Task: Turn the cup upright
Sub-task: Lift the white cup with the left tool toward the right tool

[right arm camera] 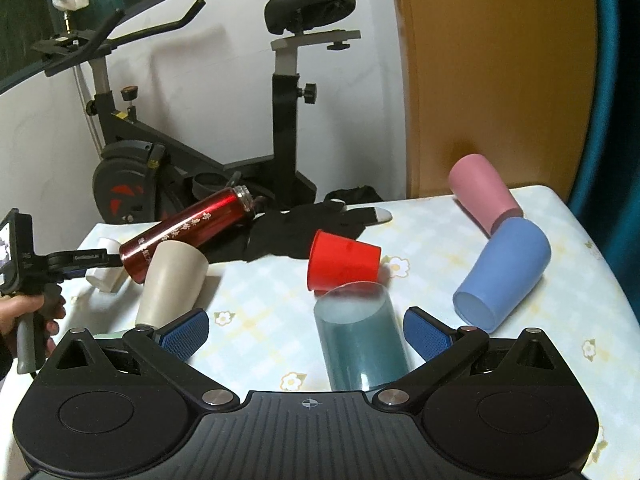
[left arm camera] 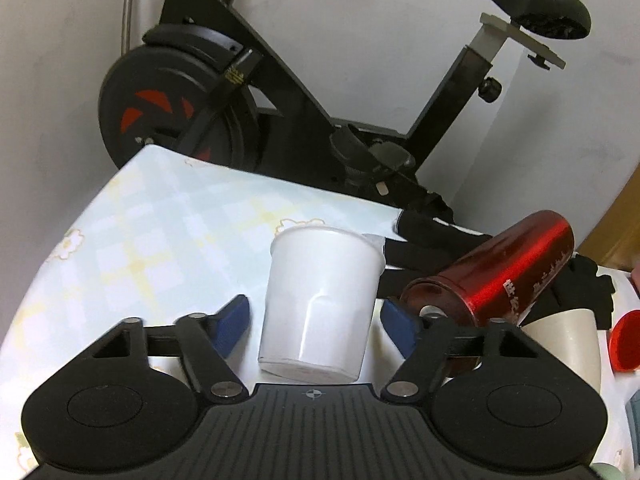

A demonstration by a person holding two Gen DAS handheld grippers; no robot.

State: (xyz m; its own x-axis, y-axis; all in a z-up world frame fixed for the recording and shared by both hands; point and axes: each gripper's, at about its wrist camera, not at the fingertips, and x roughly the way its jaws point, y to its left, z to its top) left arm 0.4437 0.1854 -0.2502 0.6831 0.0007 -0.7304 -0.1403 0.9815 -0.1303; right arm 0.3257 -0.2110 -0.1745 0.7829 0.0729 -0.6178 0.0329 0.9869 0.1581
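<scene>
In the left wrist view a white cup (left arm camera: pixel 320 304) stands between the open blue-padded fingers of my left gripper (left arm camera: pixel 316 320), tilted slightly, with gaps on both sides. It also shows in the right wrist view (right arm camera: pixel 105 270), partly hidden. My right gripper (right arm camera: pixel 306 330) is open around a teal translucent cup (right arm camera: pixel 360 340) that lies on its side with its mouth facing away. Neither pad touches it.
On the checked tablecloth (right arm camera: pixel 256 280) lie a red metal bottle (right arm camera: pixel 188 232), a beige cup (right arm camera: pixel 172 284), a red cup (right arm camera: pixel 342 260), a blue cup (right arm camera: pixel 504 272), a pink cup (right arm camera: pixel 482 196) and black gloves (right arm camera: pixel 304 228). An exercise bike (right arm camera: pixel 280 128) stands behind the table.
</scene>
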